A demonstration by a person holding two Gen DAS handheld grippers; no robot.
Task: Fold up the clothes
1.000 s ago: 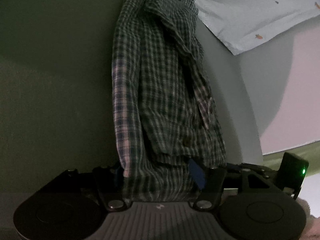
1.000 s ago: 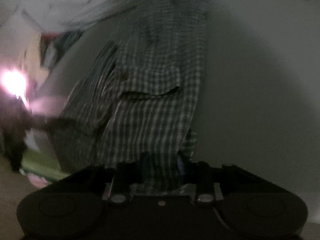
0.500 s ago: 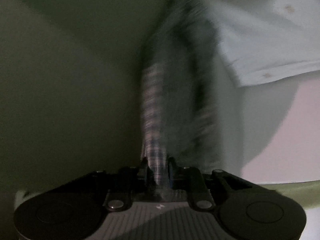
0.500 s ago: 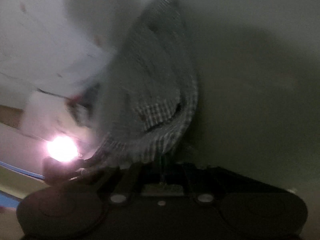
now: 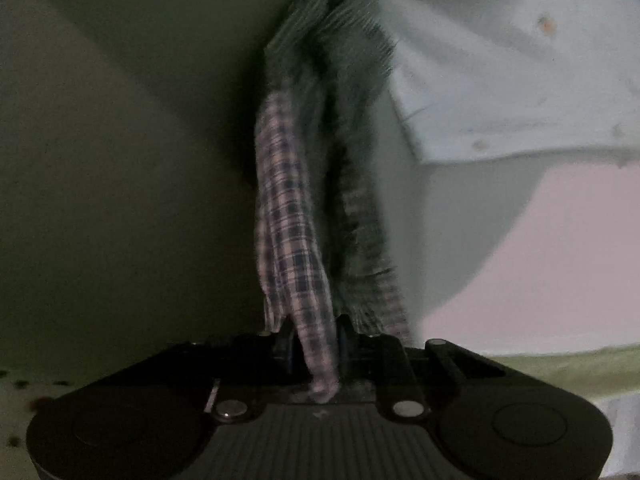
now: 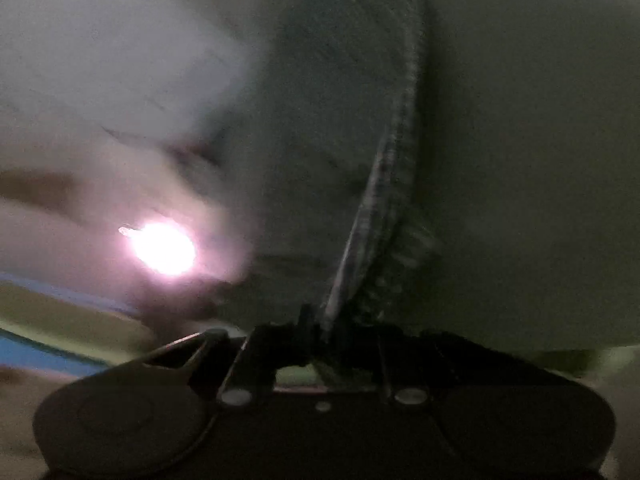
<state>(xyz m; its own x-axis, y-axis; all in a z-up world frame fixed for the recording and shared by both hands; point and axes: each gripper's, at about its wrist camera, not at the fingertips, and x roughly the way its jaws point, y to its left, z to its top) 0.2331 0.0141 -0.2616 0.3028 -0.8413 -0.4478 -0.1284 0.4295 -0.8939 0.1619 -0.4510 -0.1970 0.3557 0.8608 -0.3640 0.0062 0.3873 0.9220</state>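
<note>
Left wrist view: the left claw [image 5: 314,344] is seen pressed together on a gathered edge of the plaid shirt [image 5: 292,216], a twisted strip of checked cloth being pinched between the two dark fingers [image 5: 286,338] and trailing back toward the claw body. From the pinch point the shirt is stretched forward and upward as a narrow, bunched column, lighter pink-and-navy check on the left fold, darker greenish check on the right fold; the far end is blurred. The shirt is held above a plain grey-green surface [image 5: 120,160], which cannot be identified with certainty as a desk or a bed. At upper right a pale blue cloth with small orange marks [image 5: 520,80] is noted, lying beside the far end of the shirt; whether the two touch cannot be told. Below it a pale pink area [image 5: 560,260] is recorded. Right wrist view: heavy blur throughout. The right claw [image 6: 326,326] is likewise seen closed on the plaid shirt [image 6: 384,200], a thin fold of cloth being gripped between the fingers and rising from them in a curved band toward the top of the frame. A bright light source [image 6: 164,248] is registered at left, with glare around it. Blue and yellowish bands [image 6: 48,332] are visible at lower left; their nature cannot be told.
</note>
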